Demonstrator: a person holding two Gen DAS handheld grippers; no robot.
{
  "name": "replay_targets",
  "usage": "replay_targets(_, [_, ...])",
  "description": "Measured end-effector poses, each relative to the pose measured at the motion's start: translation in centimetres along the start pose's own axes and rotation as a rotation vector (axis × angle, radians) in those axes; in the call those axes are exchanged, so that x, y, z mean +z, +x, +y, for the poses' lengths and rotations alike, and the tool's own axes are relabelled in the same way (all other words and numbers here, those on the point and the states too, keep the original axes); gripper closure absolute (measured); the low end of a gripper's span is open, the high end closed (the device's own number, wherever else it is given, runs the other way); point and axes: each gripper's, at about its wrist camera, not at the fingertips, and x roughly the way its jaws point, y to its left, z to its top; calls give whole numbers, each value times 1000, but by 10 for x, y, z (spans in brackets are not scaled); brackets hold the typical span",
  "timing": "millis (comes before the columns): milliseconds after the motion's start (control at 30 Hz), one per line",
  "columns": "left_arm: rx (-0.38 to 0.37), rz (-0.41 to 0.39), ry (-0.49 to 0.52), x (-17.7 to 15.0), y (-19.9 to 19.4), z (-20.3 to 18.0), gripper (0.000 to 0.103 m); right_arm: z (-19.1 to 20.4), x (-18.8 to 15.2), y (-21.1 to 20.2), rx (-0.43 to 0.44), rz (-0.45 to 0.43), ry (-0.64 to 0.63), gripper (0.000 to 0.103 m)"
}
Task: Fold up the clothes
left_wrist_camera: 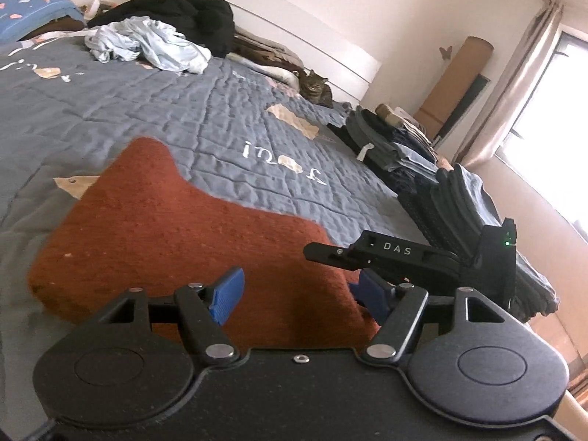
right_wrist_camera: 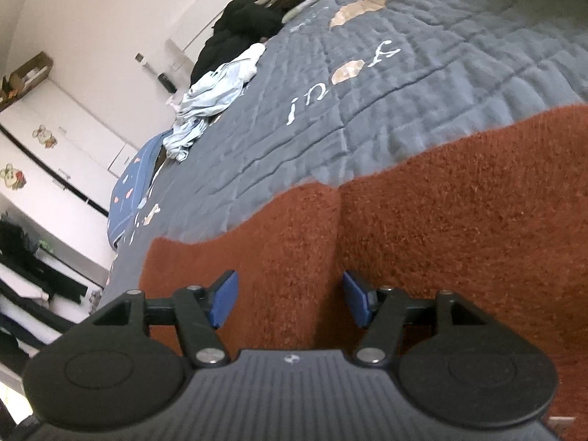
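A rust-red garment [left_wrist_camera: 176, 242] of thick, nubbly, towel-like pile lies flat on the bed, folded to a blocky shape with a rounded corner toward the far side; in the right wrist view a straight vertical crease [right_wrist_camera: 339, 242] runs down it, dividing the cloth into two panels; its nap is coarse and matte, its edges soft and wavy. Beneath it spreads one grey-blue quilt [left_wrist_camera: 121, 110], stitched in a grid of small puffed squares, with pale tan patches and white embroidered letters.

The left gripper [left_wrist_camera: 297, 292] hangs just above the near edge of the garment, its two blue ribbed pads parted with only the red pile seen between them, pressing on nothing; the jaws stand released. The right gripper [right_wrist_camera: 288, 299] sits the same way over the crease, its two blue pads apart and clear of the cloth, jaws released as well; its black body, lettered in white, also shows at the right of the left wrist view.

Farther off, one crumpled pale-blue garment [left_wrist_camera: 147, 46] lies in a loose, wrinkled heap; behind it one dark, puffy heap of black clothing [left_wrist_camera: 183, 18]; along the right edge of the bed two stacks of folded dark clothes [left_wrist_camera: 422, 169] stand in flat layers; one tabby cat [left_wrist_camera: 314, 88] lies by the white headboard [left_wrist_camera: 330, 47].
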Motion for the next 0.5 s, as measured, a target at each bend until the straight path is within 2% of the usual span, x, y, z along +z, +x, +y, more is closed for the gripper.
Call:
replay_targets(200, [14, -12, -23, 2, -8, 9, 35, 9, -1, 5, 23, -8, -20, 45])
replay_targets(267, [17, -15, -26, 2, -9, 12, 35, 13, -3, 9, 19, -2, -41, 54])
replay_targets(333, [23, -15, -31, 3, -10, 14, 35, 14, -3, 11, 5, 1, -47, 82])
replay_targets(433, [29, -22, -37, 4, -13, 18, 35, 7, -1, 10, 20, -4, 8, 90])
replay_targets(500, [30, -29, -48, 5, -15, 20, 35, 5, 2, 5, 38, -17, 45, 91])
